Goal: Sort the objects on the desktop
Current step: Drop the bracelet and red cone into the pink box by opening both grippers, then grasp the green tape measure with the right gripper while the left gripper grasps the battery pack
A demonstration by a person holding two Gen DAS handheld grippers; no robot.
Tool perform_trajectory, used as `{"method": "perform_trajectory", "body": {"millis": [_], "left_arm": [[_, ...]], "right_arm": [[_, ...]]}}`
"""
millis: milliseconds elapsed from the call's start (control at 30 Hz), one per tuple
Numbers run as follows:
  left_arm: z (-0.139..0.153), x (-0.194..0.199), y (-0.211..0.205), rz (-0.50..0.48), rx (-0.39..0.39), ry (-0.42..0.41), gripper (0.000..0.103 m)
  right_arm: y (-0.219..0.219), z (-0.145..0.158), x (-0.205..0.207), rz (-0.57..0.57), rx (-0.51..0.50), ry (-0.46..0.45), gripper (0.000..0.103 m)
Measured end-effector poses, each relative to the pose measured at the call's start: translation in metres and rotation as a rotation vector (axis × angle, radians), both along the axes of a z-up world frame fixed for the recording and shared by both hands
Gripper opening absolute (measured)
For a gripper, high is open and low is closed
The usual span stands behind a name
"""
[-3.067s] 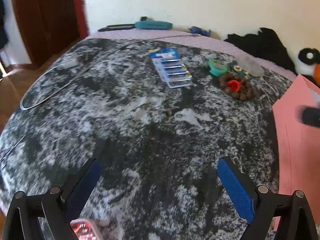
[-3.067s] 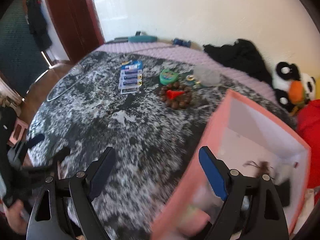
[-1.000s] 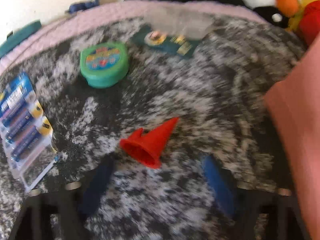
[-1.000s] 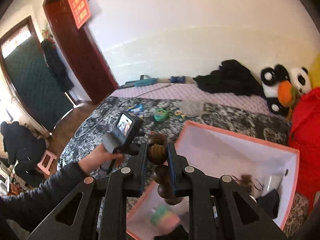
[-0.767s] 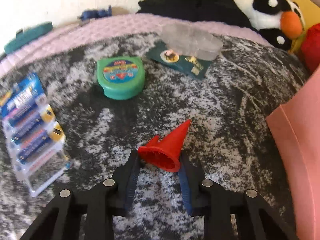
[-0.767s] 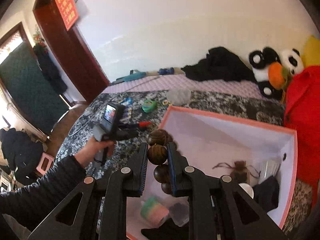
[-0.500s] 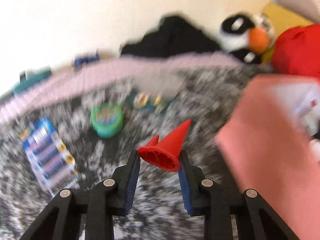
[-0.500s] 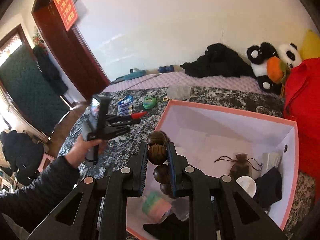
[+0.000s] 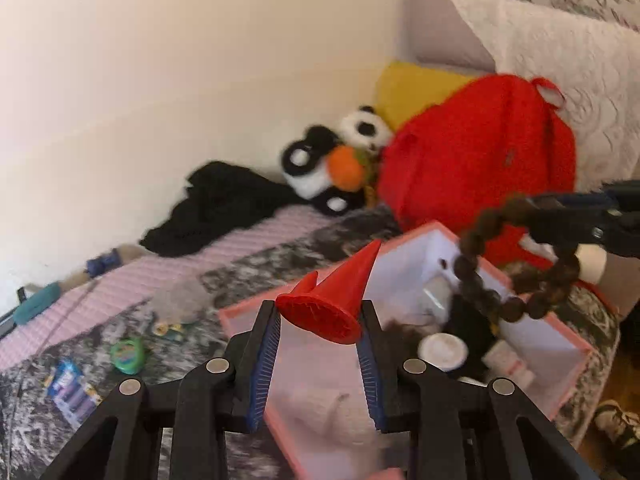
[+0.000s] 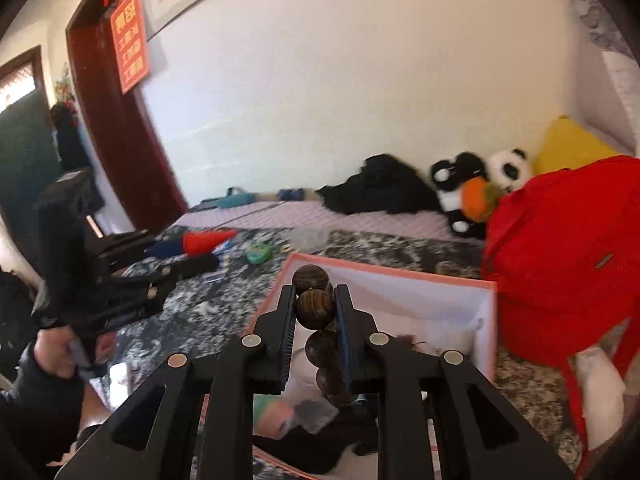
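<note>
Red cone: a small red plastic cone [image 9: 332, 300] sits at the centre of the left wrist view, its wide base pinched between the blue-padded fingers [image 9: 267, 344], its tip aimed at the upper right, over the near rim of the box.
Left gripper: the left gripper [image 9: 318, 322] stands at a narrow gap, clamped on the cone's base; in the right wrist view it shows at middle left [image 10: 200, 246], borne by a person's hand [image 10: 56, 350].
Bead bracelet: a loop of dark brown wooden beads [image 10: 314, 308] hangs through the lower centre of the right wrist view, one bead squeezed between the fingers [image 10: 286, 320]; in the left wrist view the loop [image 9: 516, 264] dangles at the right, above the box.
Right gripper: the right gripper [image 10: 314, 306] is nearly closed, gripping that bead.
Box: an open pink cardboard box with white inside [image 9: 576, 346] lies below both grippers, already holding assorted small items.
Surface: a black-and-white mottled bedspread [image 9: 36, 436] carries a green round tin [image 9: 128, 356] and a blue pack of batteries [image 9: 72, 392] at lower left.
Background: a red backpack [image 9: 480, 156] and a panda plush toy [image 9: 340, 160] rest against the wall.
</note>
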State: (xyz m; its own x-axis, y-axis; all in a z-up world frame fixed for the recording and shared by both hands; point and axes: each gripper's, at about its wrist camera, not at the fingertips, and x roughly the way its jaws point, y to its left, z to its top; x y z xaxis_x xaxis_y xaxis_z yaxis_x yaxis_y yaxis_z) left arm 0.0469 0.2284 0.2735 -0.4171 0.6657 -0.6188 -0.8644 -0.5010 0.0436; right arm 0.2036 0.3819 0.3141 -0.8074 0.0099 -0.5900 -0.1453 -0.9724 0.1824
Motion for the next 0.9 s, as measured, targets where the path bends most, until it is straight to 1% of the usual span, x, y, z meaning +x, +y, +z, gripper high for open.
{"method": "perform_trajectory", "body": {"millis": [33,67,100,133,167,200,233,300,367,433,533,600,633,700,833,900], "left_arm": [[-0.005,0.005,0.011,0.003,-0.028,-0.021,0.038],[-0.014,0.007,0.022,0.001,-0.058,-0.063,0.047],[-0.021,0.008,0.028,0.001,-0.074,-0.117,0.074],[-0.025,0.009,0.031,0.008,-0.075,-0.154,0.091],[-0.024,0.01,0.03,0.016,-0.067,-0.161,0.092],[-0.023,0.012,0.029,0.024,-0.06,-0.168,0.092],[-0.023,0.013,0.028,0.033,-0.052,-0.174,0.092],[-0.012,0.014,0.02,0.061,-0.035,-0.146,0.092],[0.002,0.014,0.006,0.095,0.001,-0.14,0.092],[0.015,0.013,-0.01,0.135,0.041,-0.141,0.095],[0.031,0.013,-0.034,0.21,0.09,-0.122,0.098],[0.029,0.015,-0.053,0.261,0.109,-0.126,0.099],[0.028,0.016,-0.062,0.286,0.118,-0.128,0.099],[0.014,0.017,-0.081,0.337,0.12,-0.155,0.099],[-0.023,0.013,-0.117,0.434,0.113,-0.234,0.099],[-0.046,0.007,-0.136,0.485,0.091,-0.267,0.099]], "right_arm": [[0.004,-0.003,0.001,-0.02,0.01,-0.011,0.02],[0.009,-0.005,0.003,-0.04,0.02,-0.023,0.02],[0.012,-0.008,0.004,-0.071,0.038,-0.04,0.027],[0.015,-0.011,0.004,-0.12,0.068,-0.066,0.041],[0.018,-0.015,0.004,-0.169,0.098,-0.093,0.082],[0.021,-0.016,0.006,-0.216,0.12,-0.103,0.096],[0.023,-0.014,0.012,-0.241,0.122,-0.081,0.096],[0.028,-0.007,0.025,-0.235,0.106,-0.042,0.095],[0.032,0.001,0.034,-0.239,0.074,-0.017,0.095],[0.036,0.008,0.042,-0.242,0.049,0.004,0.095],[0.03,0.016,0.047,-0.235,0.055,0.022,0.095],[0.018,0.02,0.046,-0.211,0.05,0.027,0.095],[0.011,0.02,0.045,-0.196,0.048,0.026,0.095],[-0.005,0.018,0.039,-0.158,0.048,0.014,0.095],[-0.041,0.002,0.013,-0.075,0.045,-0.026,0.095],[-0.064,-0.01,-0.002,-0.029,0.033,-0.054,0.095]]}}
